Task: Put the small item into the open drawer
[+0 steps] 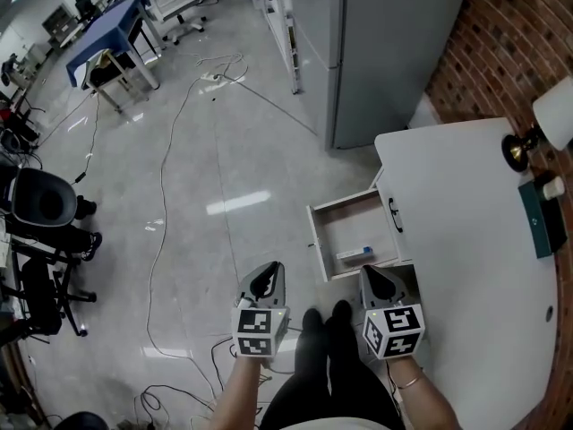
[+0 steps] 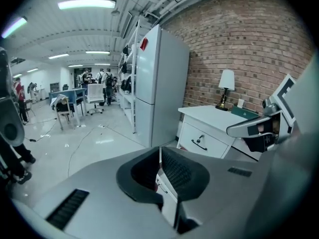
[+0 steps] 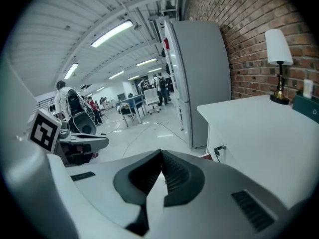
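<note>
A white dresser (image 1: 466, 240) stands by the brick wall with one drawer (image 1: 333, 219) pulled out over the floor. In the drawer's near right corner lies a small white and blue item (image 1: 354, 253). My left gripper (image 1: 265, 279) hangs over the floor to the left of the drawer, jaws shut and empty. My right gripper (image 1: 381, 279) hovers at the drawer's near right corner, also shut on nothing. The left gripper view shows its jaws (image 2: 160, 152) pressed together, with the dresser (image 2: 209, 133) and the right gripper (image 2: 256, 128) ahead. The right gripper view shows closed jaws (image 3: 161, 154) too.
A grey fridge (image 1: 376, 52) stands beyond the dresser. On the dresser top are a lamp (image 1: 548, 119) and a green box (image 1: 540, 218). Cables (image 1: 166, 204) trail across the floor. An office chair (image 1: 45, 200) and a blue table (image 1: 107, 30) are at the left.
</note>
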{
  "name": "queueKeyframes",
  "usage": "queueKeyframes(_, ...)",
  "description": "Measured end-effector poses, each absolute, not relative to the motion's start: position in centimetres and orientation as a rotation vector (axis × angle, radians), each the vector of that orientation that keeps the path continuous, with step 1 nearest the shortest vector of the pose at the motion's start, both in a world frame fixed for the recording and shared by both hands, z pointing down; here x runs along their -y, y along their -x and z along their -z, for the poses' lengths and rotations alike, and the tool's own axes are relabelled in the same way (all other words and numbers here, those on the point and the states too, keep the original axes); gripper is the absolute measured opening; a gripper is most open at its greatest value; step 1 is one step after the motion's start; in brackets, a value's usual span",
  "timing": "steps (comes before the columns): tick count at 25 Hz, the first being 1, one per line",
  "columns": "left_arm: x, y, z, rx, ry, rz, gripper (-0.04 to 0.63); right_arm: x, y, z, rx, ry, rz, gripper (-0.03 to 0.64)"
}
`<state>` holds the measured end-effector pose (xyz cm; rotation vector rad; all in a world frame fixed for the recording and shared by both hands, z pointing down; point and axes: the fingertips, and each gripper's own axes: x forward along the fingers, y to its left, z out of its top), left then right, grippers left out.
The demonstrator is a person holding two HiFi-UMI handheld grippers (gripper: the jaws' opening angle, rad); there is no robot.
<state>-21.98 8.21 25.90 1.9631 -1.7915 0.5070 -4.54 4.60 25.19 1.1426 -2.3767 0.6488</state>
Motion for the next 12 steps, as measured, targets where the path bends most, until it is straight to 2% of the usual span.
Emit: queueKeyframes(12, -13.7, 23.9, -20.9, 1.927, -1.863, -0.422, 0.03, -6.4, 4.5, -20.9, 2.436, -1.057, -0.582, 0.006)
